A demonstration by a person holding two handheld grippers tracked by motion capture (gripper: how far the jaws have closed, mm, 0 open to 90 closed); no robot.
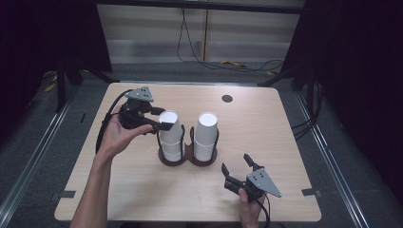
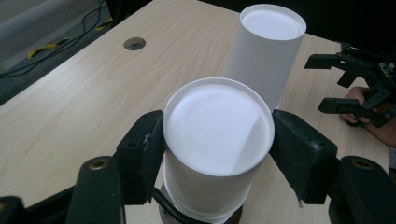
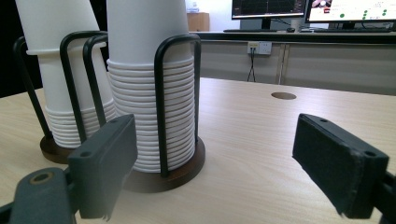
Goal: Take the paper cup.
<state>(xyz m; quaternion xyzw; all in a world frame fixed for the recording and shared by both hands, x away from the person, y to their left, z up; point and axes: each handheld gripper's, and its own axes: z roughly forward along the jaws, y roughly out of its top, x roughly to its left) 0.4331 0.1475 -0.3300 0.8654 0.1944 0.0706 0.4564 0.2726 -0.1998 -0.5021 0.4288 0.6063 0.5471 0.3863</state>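
Two stacks; top paper cup [image 2: 217, 135] light, crushable, pinched near rim by left gripper [image 1: 157, 118]; right gripper [image 1: 236, 166] wide open, empty, lower right.

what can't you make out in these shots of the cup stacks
- High view: lower rims of the left cup stack, hidden by the holder wires.
- Left gripper view: the stack's base, cut off by the bottom edge and the left tool.
- Right gripper view: both stacks' tops, cut off by the top edge; monitor text too small.
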